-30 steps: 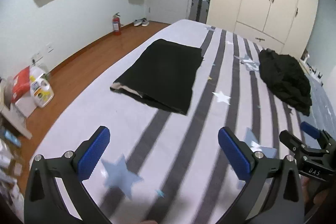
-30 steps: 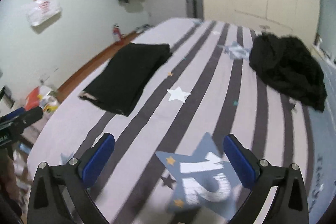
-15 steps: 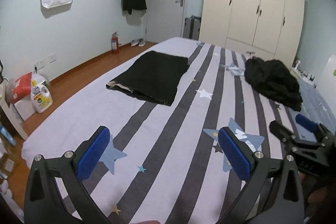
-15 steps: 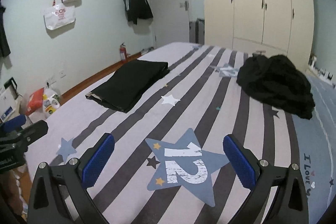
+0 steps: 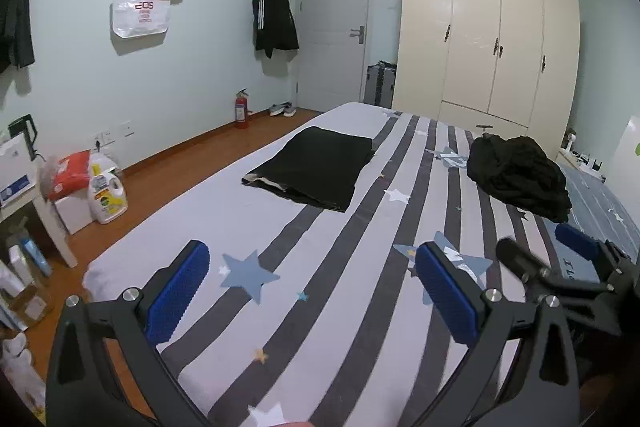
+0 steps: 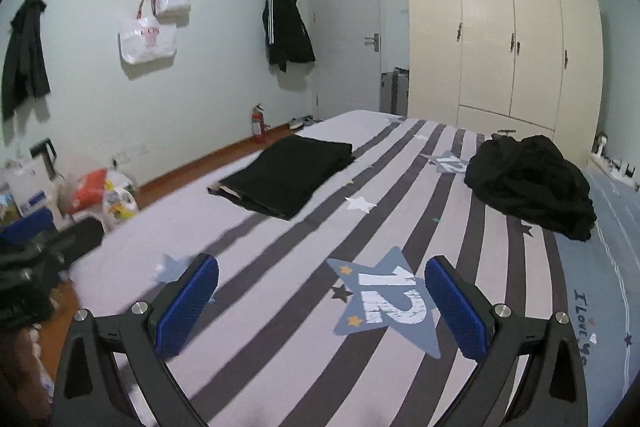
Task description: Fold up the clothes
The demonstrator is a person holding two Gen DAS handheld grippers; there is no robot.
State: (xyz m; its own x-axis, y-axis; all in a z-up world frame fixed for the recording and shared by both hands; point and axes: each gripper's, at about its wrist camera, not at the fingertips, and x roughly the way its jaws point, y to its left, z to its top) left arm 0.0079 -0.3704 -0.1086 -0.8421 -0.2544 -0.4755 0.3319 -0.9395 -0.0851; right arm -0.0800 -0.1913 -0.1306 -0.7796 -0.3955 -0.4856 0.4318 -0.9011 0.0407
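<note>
A folded black garment (image 5: 316, 167) lies flat on the striped bed (image 5: 360, 267), left of the middle; it also shows in the right wrist view (image 6: 286, 175). A crumpled black garment pile (image 5: 520, 177) sits at the far right of the bed, also in the right wrist view (image 6: 528, 181). My left gripper (image 5: 312, 287) is open and empty above the bed's near end. My right gripper (image 6: 322, 303) is open and empty, over the blue star print. Both are well short of the clothes. The right gripper also shows in the left wrist view (image 5: 560, 259).
A cream wardrobe (image 5: 488, 39) stands behind the bed, a white door (image 5: 336, 19) beside it. A detergent bottle and boxes (image 5: 100, 191) sit on the wooden floor at the left. A red fire extinguisher (image 5: 241, 109) stands by the wall. Bags and jackets hang on the wall.
Both grippers have drawn back and tilted up from the bed, so the clothes look farther off and more of the room shows. Both stay open and empty.
</note>
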